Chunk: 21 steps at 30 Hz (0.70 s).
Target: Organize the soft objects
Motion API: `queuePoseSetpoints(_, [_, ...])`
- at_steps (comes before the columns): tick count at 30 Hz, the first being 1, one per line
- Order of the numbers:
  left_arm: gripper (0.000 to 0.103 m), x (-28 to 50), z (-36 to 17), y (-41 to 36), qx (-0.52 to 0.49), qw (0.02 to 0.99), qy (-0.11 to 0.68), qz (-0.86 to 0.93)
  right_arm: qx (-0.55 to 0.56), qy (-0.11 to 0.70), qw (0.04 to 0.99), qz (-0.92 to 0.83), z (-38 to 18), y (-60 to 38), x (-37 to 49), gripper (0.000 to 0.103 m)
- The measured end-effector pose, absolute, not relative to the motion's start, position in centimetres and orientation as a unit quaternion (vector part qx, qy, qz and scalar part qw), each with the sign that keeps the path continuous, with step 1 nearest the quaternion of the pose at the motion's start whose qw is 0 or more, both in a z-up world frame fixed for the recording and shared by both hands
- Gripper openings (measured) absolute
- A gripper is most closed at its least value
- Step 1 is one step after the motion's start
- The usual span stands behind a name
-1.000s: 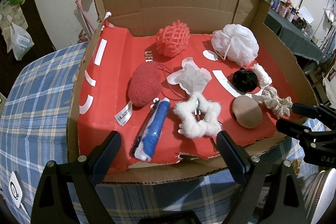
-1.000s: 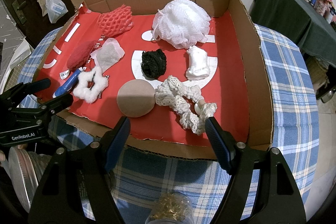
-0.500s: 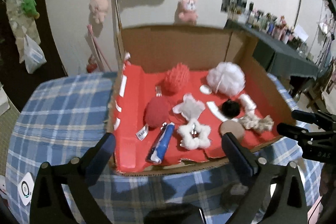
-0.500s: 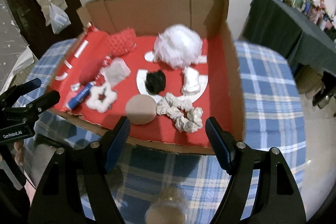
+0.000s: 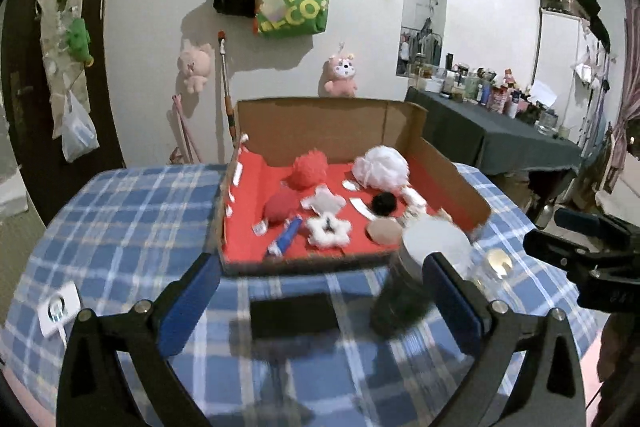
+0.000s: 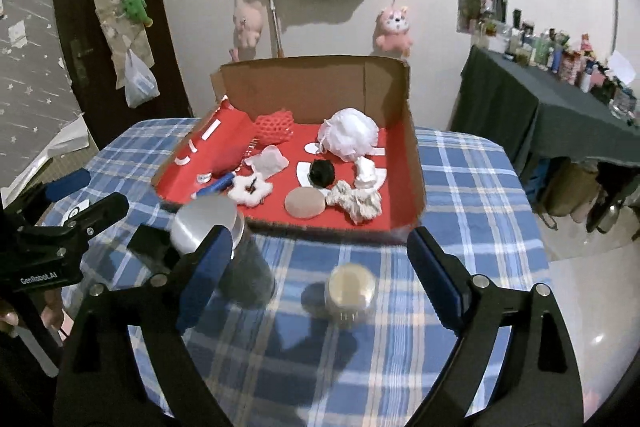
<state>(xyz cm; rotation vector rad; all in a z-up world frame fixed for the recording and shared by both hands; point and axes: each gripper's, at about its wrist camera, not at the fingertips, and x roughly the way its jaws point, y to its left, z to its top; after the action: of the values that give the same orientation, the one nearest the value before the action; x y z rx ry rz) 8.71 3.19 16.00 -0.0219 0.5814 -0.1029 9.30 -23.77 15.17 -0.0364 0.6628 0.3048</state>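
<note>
A cardboard box [image 6: 412,155] with a red floor sits on the blue plaid table and holds several soft things: a white mesh pouf [image 6: 348,135], a red net ball [image 6: 274,125], a black pompom [image 6: 322,173], a tan round sponge [image 6: 304,202], a cream scrunchie [image 6: 354,201] and a white fluffy scrunchie [image 5: 328,229]. Both grippers hang back from the box over the table. My left gripper [image 5: 320,291] is open and holds nothing. My right gripper [image 6: 320,267] has its jaws opening, with nothing gripped between them.
A dark cylinder with a silver lid [image 6: 208,223] and a small glass jar [image 6: 352,291] stand on the table [image 5: 120,227] in front of the box. A black flat device [image 5: 294,313] lies near them. A white tag [image 5: 60,307] lies at the left.
Both grippers have pulled back and up from the box, so it looks smaller and the cylinder, jar and wall have come into view. The right jaws stand wider.
</note>
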Motion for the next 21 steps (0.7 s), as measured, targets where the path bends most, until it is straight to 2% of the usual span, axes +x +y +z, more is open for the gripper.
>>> queuePoseSetpoints(10, [0.103, 5.6, 10.0, 2.2, -0.024, 0.947, 0.317, -0.036, -0.030, 0.321, 0.939, 0.120, 9.8, -24.0, 4.7, 0.090])
queuePoseSetpoints(21, [0.103, 6.5, 3.1, 0.8, -0.001, 0.917, 0.399, -0.003, -0.034, 0.387, 0.916, 0.095, 2.1, -24.0, 5.8, 0.090])
